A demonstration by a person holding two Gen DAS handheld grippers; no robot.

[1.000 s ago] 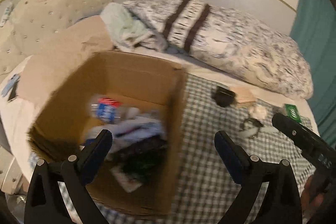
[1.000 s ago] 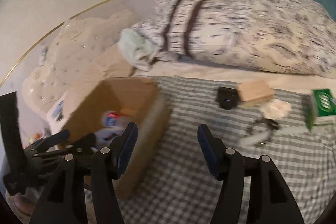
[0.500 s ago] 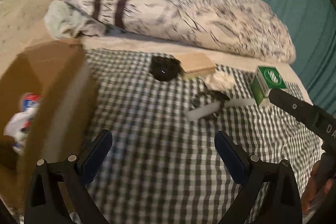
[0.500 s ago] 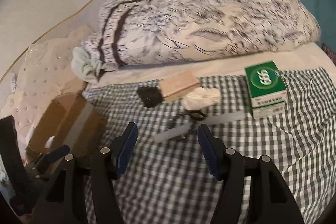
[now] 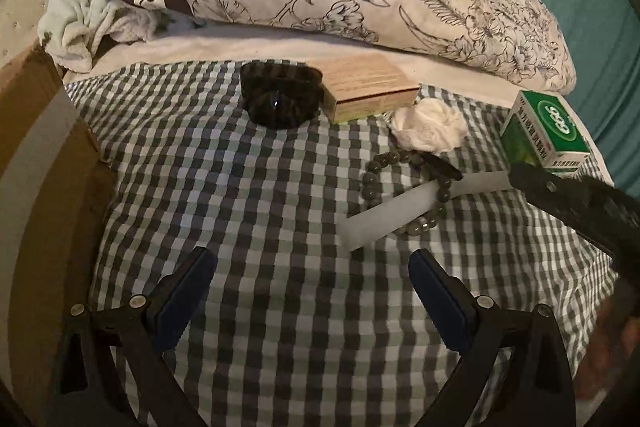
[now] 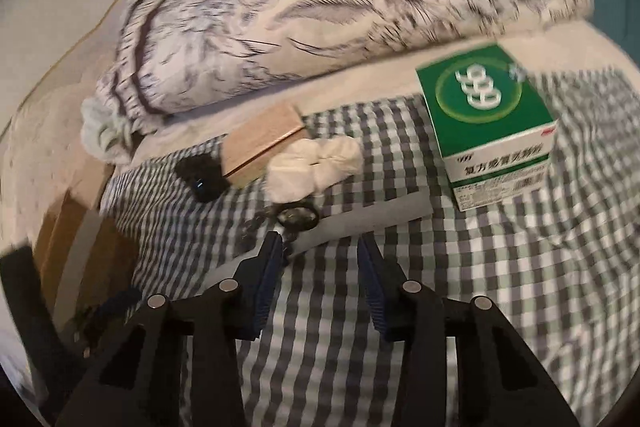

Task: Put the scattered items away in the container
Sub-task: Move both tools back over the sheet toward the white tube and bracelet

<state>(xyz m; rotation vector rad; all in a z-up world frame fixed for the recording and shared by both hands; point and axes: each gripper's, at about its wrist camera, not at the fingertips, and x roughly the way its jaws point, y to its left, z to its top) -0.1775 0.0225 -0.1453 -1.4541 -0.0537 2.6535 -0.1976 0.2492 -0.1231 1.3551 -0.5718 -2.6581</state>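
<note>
Several loose items lie on the checked bedcover. Right tool (image 6: 320, 251) closing, nothing gripped, above flat white plastic strip (image 6: 360, 219) threaded through green bead bracelet (image 5: 404, 183). Strip: light, stiff, slippery; pinch across its width. Left tool (image 5: 312, 271) apart, empty.

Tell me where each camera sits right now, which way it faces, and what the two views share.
Left wrist: on the left gripper, looking down over the checked cloth at the bead bracelet and white strip; its open fingers and the right gripper's tip show.
Right wrist: on the right gripper, jaws closing on nothing, facing the same strip; its own fingers show.
Shared: green box, tissue, tan box, black object, pillow, cardboard box.
</note>
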